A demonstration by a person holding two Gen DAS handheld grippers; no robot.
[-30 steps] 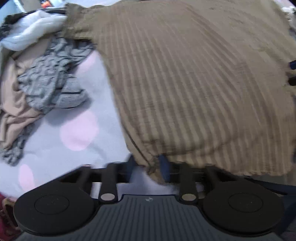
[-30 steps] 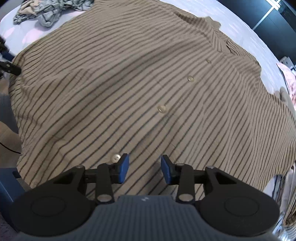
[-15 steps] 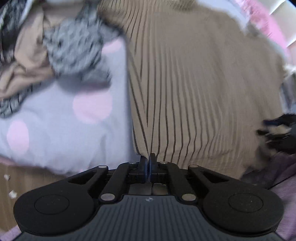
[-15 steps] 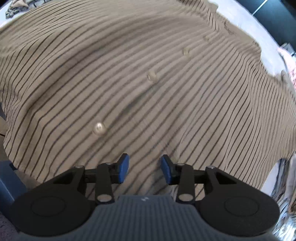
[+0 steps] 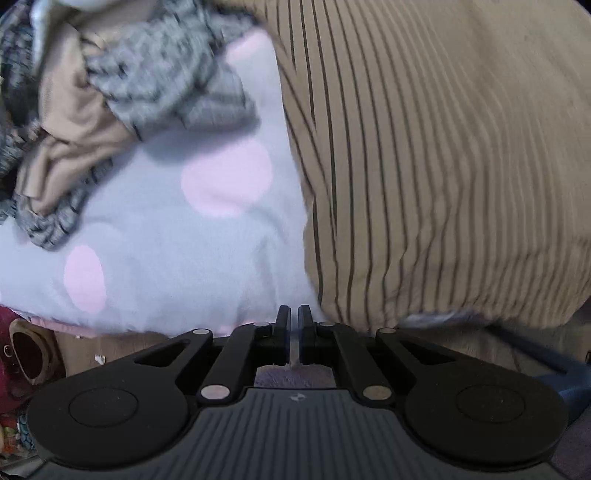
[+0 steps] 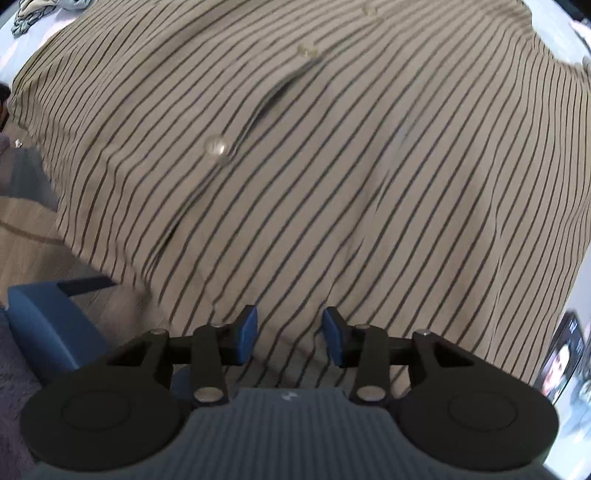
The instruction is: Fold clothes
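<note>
Left gripper point(image 5: 294, 334) nearly closed, empty; right gripper point(image 6: 289, 332) gapes above the striped button-up shirt point(image 6: 332, 166), whose hem could bunch

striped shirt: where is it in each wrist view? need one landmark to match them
Left wrist: the striped shirt fills the right half, its edge running down to beside the shut left tongs.
Right wrist: it fills nearly the whole frame, past the open right tongs.
Shared landmark: the grey patterned garment, upper left in both.
</note>
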